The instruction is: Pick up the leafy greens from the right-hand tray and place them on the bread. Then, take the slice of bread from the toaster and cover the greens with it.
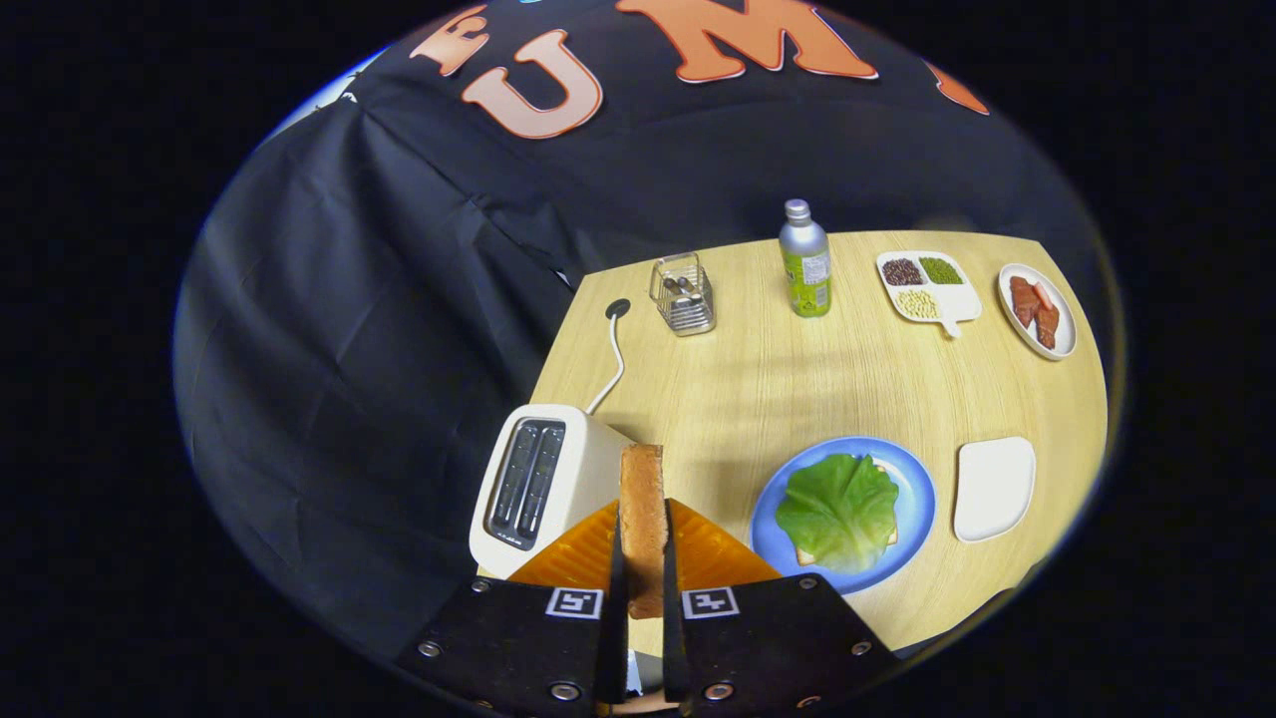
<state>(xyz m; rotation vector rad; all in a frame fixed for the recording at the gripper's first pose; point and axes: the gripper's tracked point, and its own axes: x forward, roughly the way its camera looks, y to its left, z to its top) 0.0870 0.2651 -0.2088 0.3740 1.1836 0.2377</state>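
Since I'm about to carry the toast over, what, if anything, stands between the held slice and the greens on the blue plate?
Nothing visible does. The gripper is shut on the bread slice, held edge-up. The leafy greens on the blue plate lie just ahead to the right over bare table; the toaster sits on the opposite side.

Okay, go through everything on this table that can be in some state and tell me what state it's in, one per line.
gripper: shut on the bread slice
bread slice: upright on edge between the fingers, out of the toaster
toaster: slots empty, cord attached
leafy greens: lying on the bread on the blue plate
white tray: empty
bottle: upright, capped
divided dish: three compartments filled
wire basket: upright, holding items
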